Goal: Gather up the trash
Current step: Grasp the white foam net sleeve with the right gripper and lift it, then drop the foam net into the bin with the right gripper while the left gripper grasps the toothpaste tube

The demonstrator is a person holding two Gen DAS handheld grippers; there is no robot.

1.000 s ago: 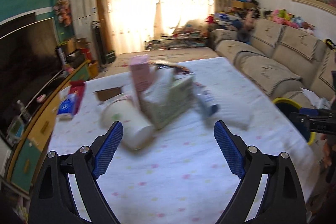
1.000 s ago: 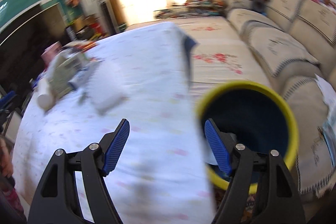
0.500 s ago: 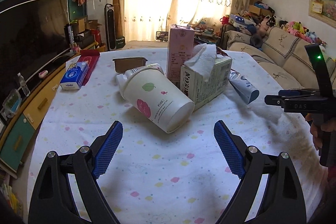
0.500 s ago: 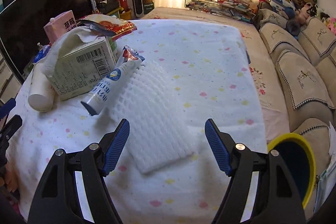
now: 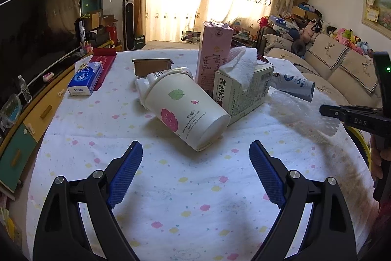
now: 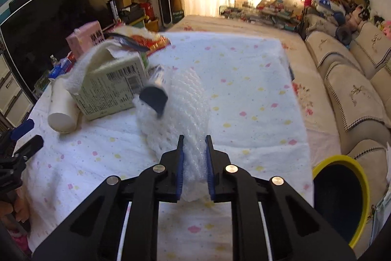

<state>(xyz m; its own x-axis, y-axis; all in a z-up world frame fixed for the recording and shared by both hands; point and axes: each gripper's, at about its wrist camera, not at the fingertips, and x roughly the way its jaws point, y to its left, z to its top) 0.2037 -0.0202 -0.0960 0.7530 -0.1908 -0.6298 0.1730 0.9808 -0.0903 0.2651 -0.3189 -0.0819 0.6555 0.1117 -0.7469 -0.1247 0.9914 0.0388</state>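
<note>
Right tool [image 6: 194, 158]: its jaws are closing, and the blue pads already pinch the near end of the bubble wrap sheet [image 6: 180, 111] between them.
Bubble wrap sheet: bunched up between the pads and running away from the tool across the counter [image 6: 244, 89]; its far part lies under and beside the white tube [image 6: 156, 89], which is blurred.
Right tool pose: pointing downward and forward over the near edge of the counter, seen from the left wrist view as a black bar [image 5: 352, 118] coming in from the right with a hand [image 5: 380, 158] at the frame's edge.
Left tool [image 5: 194, 170]: jaws wide apart, nothing between the pads, touching nothing.
Left tool pose: hovering tilted down above the bare spotted cloth of the counter.
Paper cup [image 5: 185, 107]: lying on its side just beyond the left tool's open jaws, base toward the tool, leaning against the tissue box [image 5: 244, 92].
Tissue box: behind the cup, a white tissue sticking up from its top.
Pink carton [image 5: 213, 53]: upright, just behind cup and box.
Snack wrapper [image 6: 144, 40]: red, behind the tissue box.
Blue tissue pack [image 5: 85, 78]: well to the left, near the counter's edge.
Brown tray [image 5: 151, 65]: far side of the counter.
Yellow-rimmed bin [image 6: 342, 199]: on the floor at the right, beside the counter and next to the sofa [image 6: 354, 80].
</note>
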